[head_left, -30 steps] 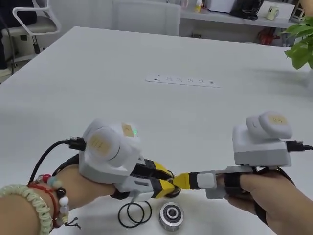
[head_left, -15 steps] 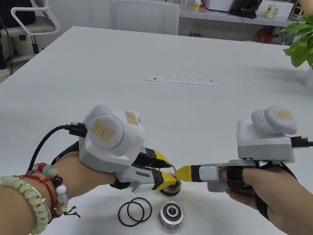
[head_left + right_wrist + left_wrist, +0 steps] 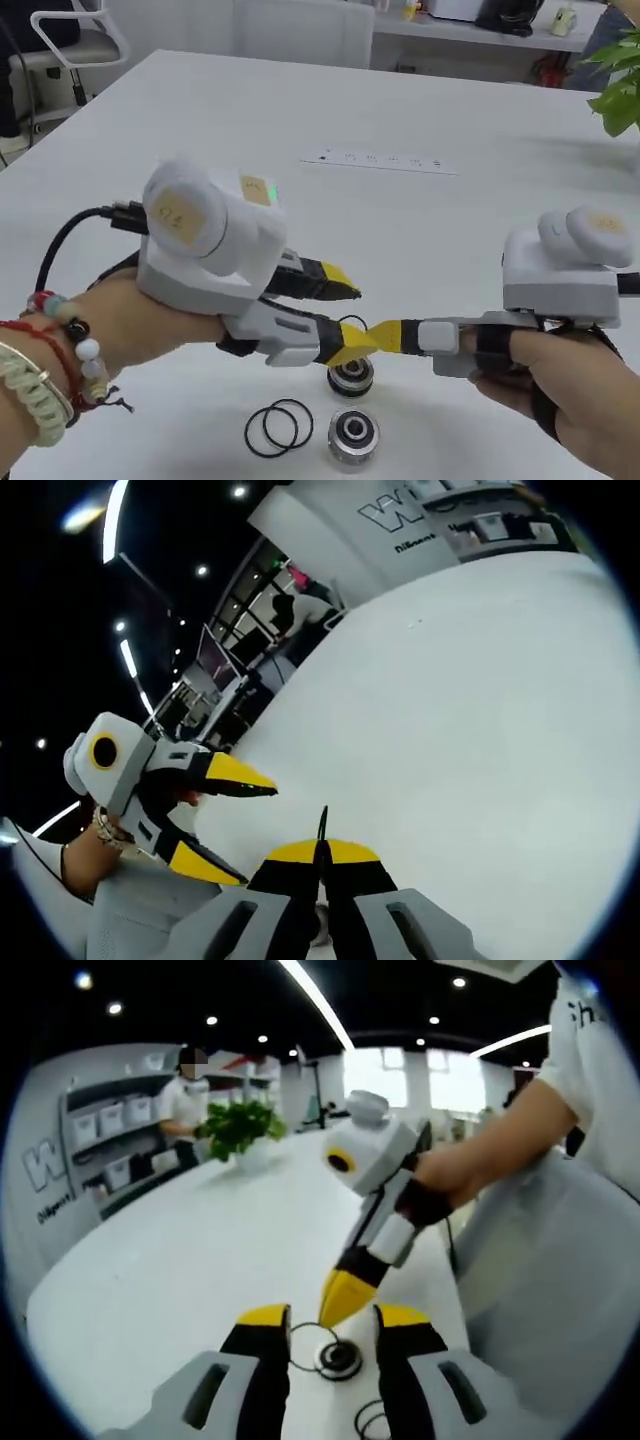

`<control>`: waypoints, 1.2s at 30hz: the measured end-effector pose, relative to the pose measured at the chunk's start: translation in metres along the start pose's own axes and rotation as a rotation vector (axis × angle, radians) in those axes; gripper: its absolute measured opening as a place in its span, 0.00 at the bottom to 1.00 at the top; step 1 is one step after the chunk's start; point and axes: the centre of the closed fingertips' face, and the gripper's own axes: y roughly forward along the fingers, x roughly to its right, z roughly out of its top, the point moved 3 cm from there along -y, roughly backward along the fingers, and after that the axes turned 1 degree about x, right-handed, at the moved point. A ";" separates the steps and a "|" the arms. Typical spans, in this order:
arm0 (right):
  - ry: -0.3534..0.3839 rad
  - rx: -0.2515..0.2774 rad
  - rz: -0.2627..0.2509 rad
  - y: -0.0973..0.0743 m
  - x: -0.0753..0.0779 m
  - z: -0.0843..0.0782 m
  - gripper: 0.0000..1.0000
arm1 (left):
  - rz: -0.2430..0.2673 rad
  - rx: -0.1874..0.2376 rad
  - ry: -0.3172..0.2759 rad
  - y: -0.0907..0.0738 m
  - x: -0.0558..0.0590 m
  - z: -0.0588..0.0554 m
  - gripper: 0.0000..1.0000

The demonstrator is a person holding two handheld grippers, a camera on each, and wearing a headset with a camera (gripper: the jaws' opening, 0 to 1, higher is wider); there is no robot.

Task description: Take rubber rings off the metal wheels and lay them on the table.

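Observation:
My right gripper is shut on a thin black rubber ring, holding it just above the table. My left gripper hovers open around that spot, one yellow jaw above and one below the right gripper's tip. Under them a metal wheel stands on the white table. A second metal wheel sits nearer me. Two loose black rings lie overlapping on the table to its left.
A white power strip lies flat mid-table. A green plant stands at the far right edge. An office chair is beyond the table's far left corner. A person stands by the shelves in the background.
My left gripper has let go of the wheel, opened and risen. The wheel now rests on the table. My right gripper has drawn a ring away from it and holds it up.

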 end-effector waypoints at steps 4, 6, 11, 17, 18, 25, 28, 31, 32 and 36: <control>-0.009 0.012 0.011 -0.001 -0.007 0.002 0.00 | 0.001 -0.008 0.041 -0.012 0.005 0.016 0.48; -0.014 0.012 0.016 0.000 -0.010 0.003 0.00 | -0.004 0.000 0.042 -0.018 0.009 0.024 0.52; -0.027 0.008 0.039 0.001 -0.018 0.002 0.00 | 0.004 0.016 0.060 -0.034 0.015 0.037 0.58; -0.039 0.004 0.061 0.002 -0.024 0.002 0.00 | 0.040 -0.025 0.065 -0.051 0.016 0.026 0.63; -0.043 0.001 0.065 0.003 -0.026 0.002 0.00 | 0.045 -0.026 0.063 -0.054 0.016 0.025 0.64; -0.067 -0.021 0.089 0.005 -0.033 -0.001 0.00 | 0.101 -0.020 0.044 -0.075 0.019 0.016 0.76; -0.080 -0.035 0.099 0.007 -0.036 -0.004 0.00 | 0.116 -0.025 0.032 -0.086 0.022 0.009 0.77; -0.092 -0.054 0.110 0.009 -0.039 -0.008 0.00 | 0.148 -0.025 0.009 -0.094 0.023 0.004 0.77; -0.097 -0.060 0.111 0.010 -0.040 -0.009 0.00 | 0.157 -0.022 0.002 -0.097 0.023 0.003 0.78; -0.116 -0.085 0.118 0.013 -0.042 -0.014 0.00 | 0.189 -0.027 -0.022 -0.107 0.028 -0.004 0.77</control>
